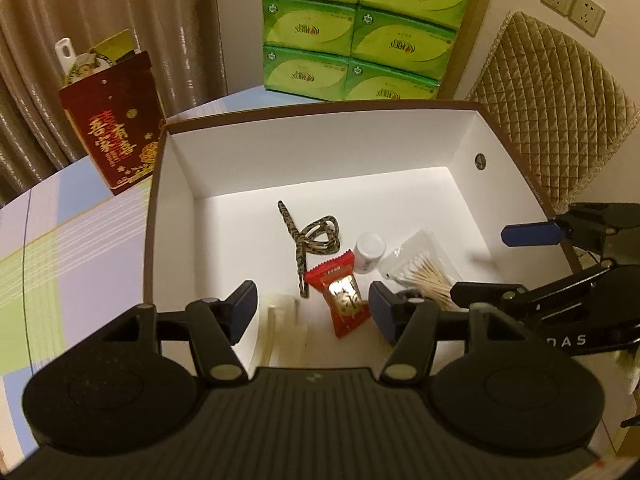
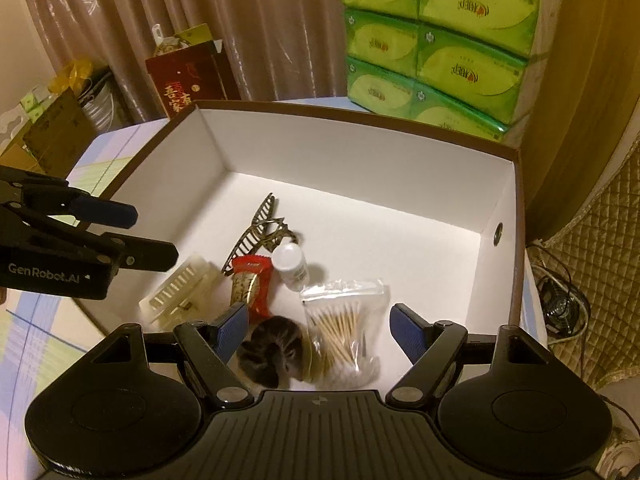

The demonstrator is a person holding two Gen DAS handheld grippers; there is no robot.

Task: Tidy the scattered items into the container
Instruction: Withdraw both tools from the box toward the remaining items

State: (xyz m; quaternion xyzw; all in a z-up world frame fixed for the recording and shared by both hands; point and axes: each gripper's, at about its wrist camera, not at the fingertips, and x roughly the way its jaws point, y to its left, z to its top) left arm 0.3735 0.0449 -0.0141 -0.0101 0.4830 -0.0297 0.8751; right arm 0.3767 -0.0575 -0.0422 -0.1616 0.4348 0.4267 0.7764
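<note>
The box [image 2: 516, 216] stands on a checked table [image 1: 72, 248], with green tissue packs [image 1: 352, 28] behind it and a red bag [image 1: 116, 128] at its left corner. Inside lie a hair claw [image 2: 256, 228], a red candy [image 2: 252, 284], a white bottle [image 2: 290, 262], a bag of swabs [image 2: 344, 328], a dark scrunchie [image 2: 272, 350] and a cream clip [image 2: 180, 292]. The claw's long axis runs diagonally toward the far wall. The left gripper [image 1: 312, 308] and right gripper [image 2: 320, 328] hang above them, both released and grasping nothing.

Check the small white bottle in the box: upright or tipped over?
Upright. The white bottle stands on the box floor, cap up, beside the red snack packet.
</note>
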